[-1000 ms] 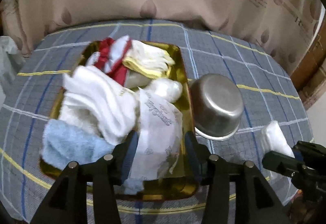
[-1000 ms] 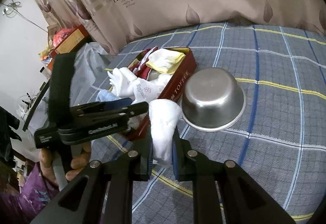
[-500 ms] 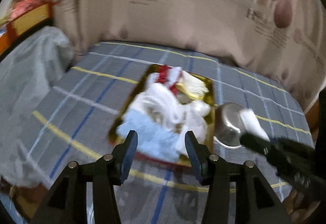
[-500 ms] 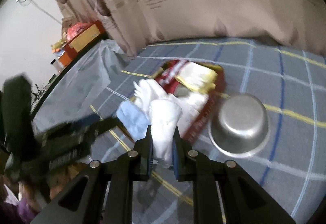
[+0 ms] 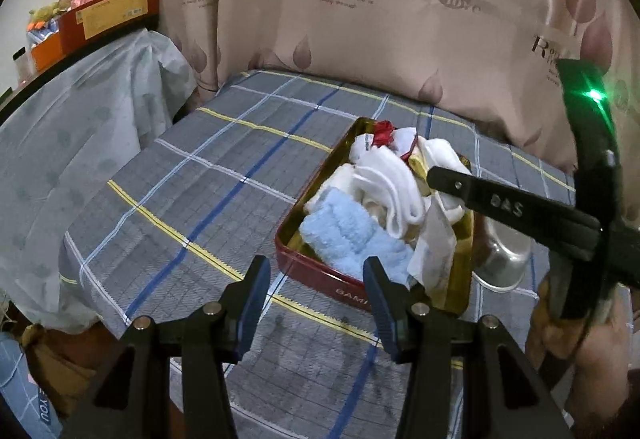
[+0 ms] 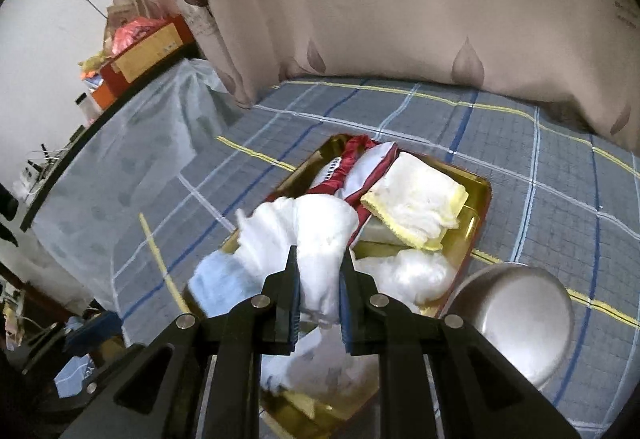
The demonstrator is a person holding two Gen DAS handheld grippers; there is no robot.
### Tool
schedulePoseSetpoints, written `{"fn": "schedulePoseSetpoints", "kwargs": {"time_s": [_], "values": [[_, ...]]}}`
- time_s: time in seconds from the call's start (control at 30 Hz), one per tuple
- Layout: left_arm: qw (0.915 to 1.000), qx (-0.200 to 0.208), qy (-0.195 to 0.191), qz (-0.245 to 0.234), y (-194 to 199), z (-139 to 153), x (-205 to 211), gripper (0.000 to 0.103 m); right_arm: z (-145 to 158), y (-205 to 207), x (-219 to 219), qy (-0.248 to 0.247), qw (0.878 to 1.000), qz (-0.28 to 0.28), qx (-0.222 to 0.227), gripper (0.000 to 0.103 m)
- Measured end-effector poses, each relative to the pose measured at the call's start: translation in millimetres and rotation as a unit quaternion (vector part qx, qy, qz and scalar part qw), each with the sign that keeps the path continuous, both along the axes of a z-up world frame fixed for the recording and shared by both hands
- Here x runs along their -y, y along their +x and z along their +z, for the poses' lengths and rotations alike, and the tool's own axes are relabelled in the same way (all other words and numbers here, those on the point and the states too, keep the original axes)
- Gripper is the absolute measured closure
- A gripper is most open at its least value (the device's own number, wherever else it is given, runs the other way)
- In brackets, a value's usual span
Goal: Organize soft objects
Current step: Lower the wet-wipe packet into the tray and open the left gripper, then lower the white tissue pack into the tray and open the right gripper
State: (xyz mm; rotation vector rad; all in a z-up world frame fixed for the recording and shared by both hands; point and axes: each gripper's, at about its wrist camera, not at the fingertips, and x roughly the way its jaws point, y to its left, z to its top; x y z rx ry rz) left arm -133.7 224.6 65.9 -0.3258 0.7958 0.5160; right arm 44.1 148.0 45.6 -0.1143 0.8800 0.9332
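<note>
A white soft cloth [image 6: 320,251] is clamped between the narrow jaws of the right gripper [image 6: 319,295] and is held above the near half of the red tin tray [image 6: 478,207], which stands on the checked tabletop [image 5: 208,175]. The tray is already crowded: a light blue towel [image 5: 348,239] at its near end, a white cloth bundle [image 5: 388,187] in the middle, a yellow-edged cloth [image 6: 420,203] and a red-and-white pouch [image 6: 352,167] toward the far end. A steel bowl [image 6: 520,323] lies upside down just beside the tray's right wall.

The left gripper [image 5: 316,303] hangs beside the tray's near left corner with its jaws wide and nothing between them.

The step in hand appears to be setting the held cloth into the tray. It would be done well if the cloth were lowered over the barest spot, seemingly the gold floor [image 6: 468,235] near the right wall, until it rests on the pile, and only then released. A release from height would probably let it flop over the rim. The bowl should be kept clear of, and the left gripper kept aside.
</note>
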Motion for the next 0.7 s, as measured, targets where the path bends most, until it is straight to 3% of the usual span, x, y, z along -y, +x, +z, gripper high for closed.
{"fn": "schedulePoseSetpoints", "kwargs": {"time_s": [0.7], "values": [[0.9992, -0.035, 0.021, -0.001, 8, -19, -4, 0.054, -18, 13, -29, -0.036, 0.999, 0.000, 0.015, 0.086]]}}
